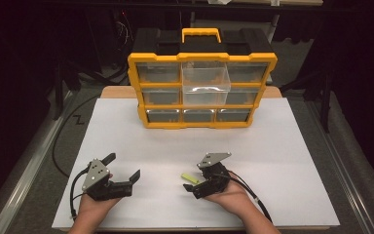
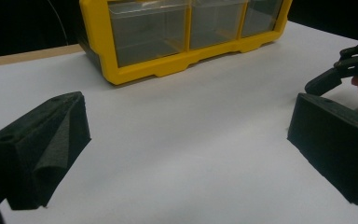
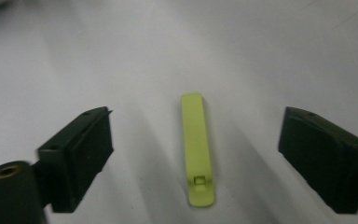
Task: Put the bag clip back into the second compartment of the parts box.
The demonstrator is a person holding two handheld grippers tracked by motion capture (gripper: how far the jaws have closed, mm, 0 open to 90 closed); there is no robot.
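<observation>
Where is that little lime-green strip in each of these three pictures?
High view: the green strip lies on the white sheet, low and right of middle, at the right gripper.
Left gripper view: I cannot make it out; the right gripper sits at the right edge.
Right gripper view: it lies lengthwise at centre, between the open jaws.
Shared landmark: the white sheet under everything.

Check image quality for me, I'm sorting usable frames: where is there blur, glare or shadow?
High view: dark surround, glare on the organizer's protruding clear drawer. Left gripper view: sharp enough, near fingers soft. Right gripper view: the yellow-green strip casts soft shadows; fingers blurred.
</observation>
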